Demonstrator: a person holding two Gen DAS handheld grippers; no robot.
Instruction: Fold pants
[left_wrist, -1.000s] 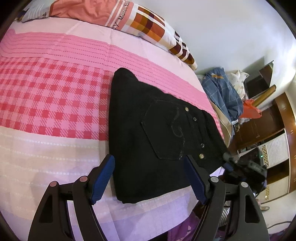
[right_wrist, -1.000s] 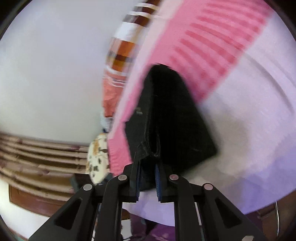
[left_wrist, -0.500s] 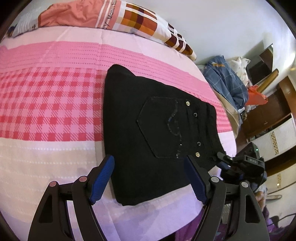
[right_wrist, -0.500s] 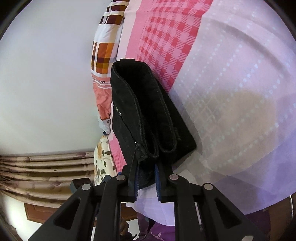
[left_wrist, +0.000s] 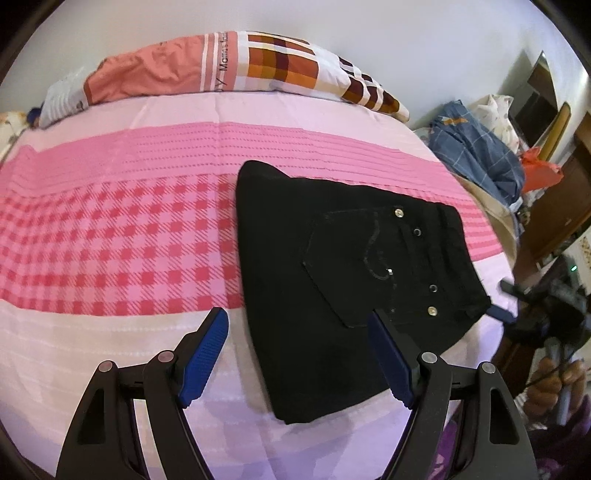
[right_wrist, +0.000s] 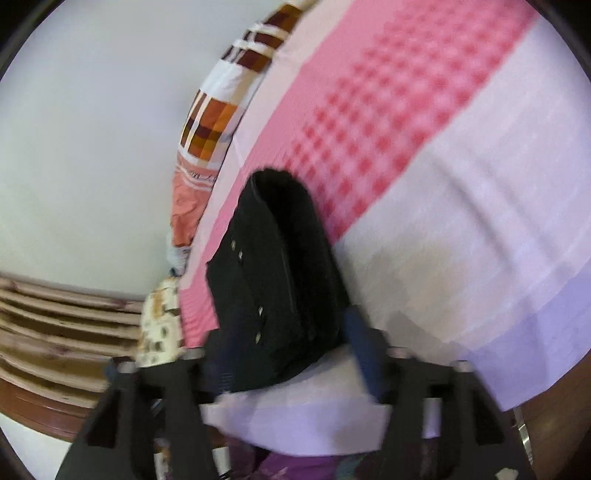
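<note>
The black pants (left_wrist: 332, 273) lie folded into a compact stack on the pink bedsheet (left_wrist: 110, 236), back pocket with studs facing up. My left gripper (left_wrist: 297, 332) is open and empty, hovering above the near edge of the stack. In the right wrist view the pants (right_wrist: 284, 295) lie between the spread blue fingers (right_wrist: 360, 347) of my right gripper (right_wrist: 288, 354), which is open at the waistband end; this view is blurred. The right gripper also shows in the left wrist view (left_wrist: 502, 314) at the stack's right corner.
A patterned pillow (left_wrist: 240, 70) lies along the bed's far edge by the white wall. A heap of clothes (left_wrist: 480, 147) and wooden furniture (left_wrist: 561, 206) stand to the right of the bed. A wooden headboard (right_wrist: 55, 325) is at left in the right wrist view.
My right gripper was shut on the waistband end of the pants and has now opened and let go. The left gripper stayed open and shifted slightly over the stack.
</note>
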